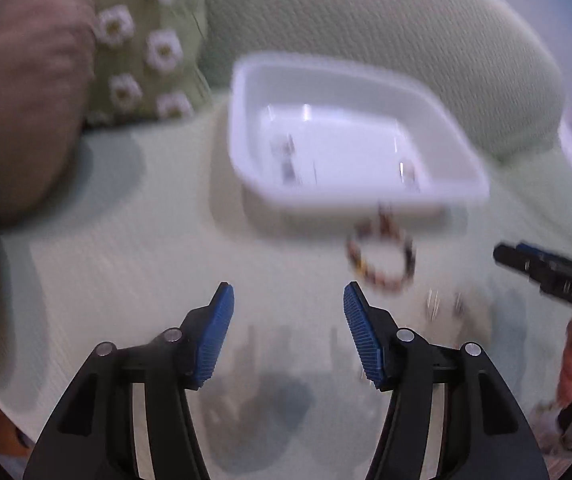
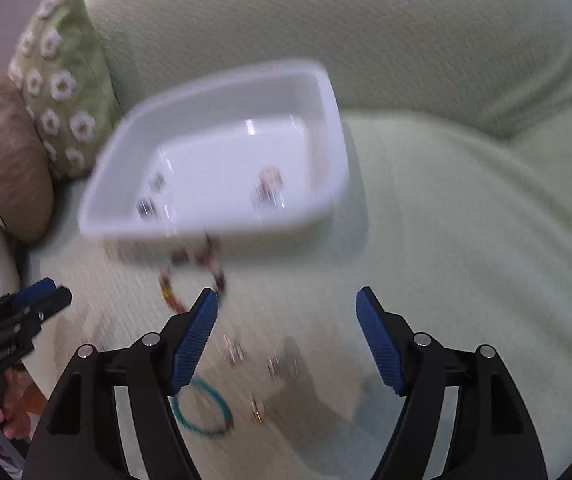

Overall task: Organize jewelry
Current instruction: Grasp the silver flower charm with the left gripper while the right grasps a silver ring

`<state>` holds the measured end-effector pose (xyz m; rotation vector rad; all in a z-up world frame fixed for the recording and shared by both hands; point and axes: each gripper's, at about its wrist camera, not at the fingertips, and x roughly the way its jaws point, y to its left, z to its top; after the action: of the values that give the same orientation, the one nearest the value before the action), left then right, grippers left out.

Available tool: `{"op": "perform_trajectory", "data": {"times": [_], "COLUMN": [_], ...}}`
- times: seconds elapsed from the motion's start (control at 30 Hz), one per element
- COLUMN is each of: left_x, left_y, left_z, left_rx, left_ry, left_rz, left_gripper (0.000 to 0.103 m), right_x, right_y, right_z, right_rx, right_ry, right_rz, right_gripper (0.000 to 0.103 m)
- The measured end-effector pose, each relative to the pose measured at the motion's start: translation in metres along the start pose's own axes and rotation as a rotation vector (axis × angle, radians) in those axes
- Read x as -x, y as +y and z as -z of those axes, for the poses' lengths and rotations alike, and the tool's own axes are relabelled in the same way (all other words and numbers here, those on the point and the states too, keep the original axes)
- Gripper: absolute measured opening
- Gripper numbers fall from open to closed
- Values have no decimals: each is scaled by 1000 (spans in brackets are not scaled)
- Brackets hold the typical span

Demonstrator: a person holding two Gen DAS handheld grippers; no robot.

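Left wrist view
- Left gripper (image 1: 288,294): seen at the bottom centre of the frame, its blue-padded fingers (image 1: 216,336) spread wide apart with nothing between them, held over the pale green sofa seat (image 1: 126,264).
- White tray (image 1: 356,196): set on the seat at the centre, slightly above the middle; a few small blurred pieces are seen lying inside it.
- Beaded bracelet (image 1: 382,258): laid on the seat just below the tray's near wall, right of centre, ahead of the left gripper's right-hand finger.
- Small pieces (image 1: 444,304): smeared by motion at lower right, possibly earrings.
- Right gripper (image 1: 526,258): seen entering from the right edge; from here its fingers appear close together, though that cannot be judged side-on.
- Cushions: a brown cushion (image 1: 30,112) and a green flowered cushion (image 1: 142,40) are seen at upper left.

Right wrist view
- Right gripper (image 2: 287,300): at the bottom centre, fingers held wide apart and empty.
- White tray (image 2: 222,224): at centre left, tilted in the frame by the lens.
- Beaded bracelet (image 2: 190,276): below the tray's near wall, partly hidden behind the left-hand finger.
- Teal bracelet (image 2: 202,412): laid on the seat at lower left of centre, beside a small gold-coloured piece (image 2: 257,412).
- Left gripper (image 2: 42,294): seen at the left edge, side-on.
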<state>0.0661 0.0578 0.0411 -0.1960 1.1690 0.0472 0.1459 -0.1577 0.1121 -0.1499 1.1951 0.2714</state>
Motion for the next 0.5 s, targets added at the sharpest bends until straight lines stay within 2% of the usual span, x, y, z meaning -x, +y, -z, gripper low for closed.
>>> {"op": "perform_trajectory", "data": {"times": [0.13,0.2,0.33,0.5], "left_x": [-18,-24,-37,-50], "left_y": [-29,-39,-48,-52], "left_z": [23,29,32,32], "left_rx": [-66,-82,-63,-59], "left_ry": [94,99,136,159], "left_rz": [-2,-10,12,-25], "left_gripper": [57,62,62,62], "right_x": [-11,-12,-17,-20], "right_y": [3,-1,-2,-7], "right_z": [18,23,26,27], "right_rx": [7,-4,0,-20], "right_ry": [26,40,53,70], "right_rz": [25,25,45,48], "right_gripper": [71,71,71,71]}}
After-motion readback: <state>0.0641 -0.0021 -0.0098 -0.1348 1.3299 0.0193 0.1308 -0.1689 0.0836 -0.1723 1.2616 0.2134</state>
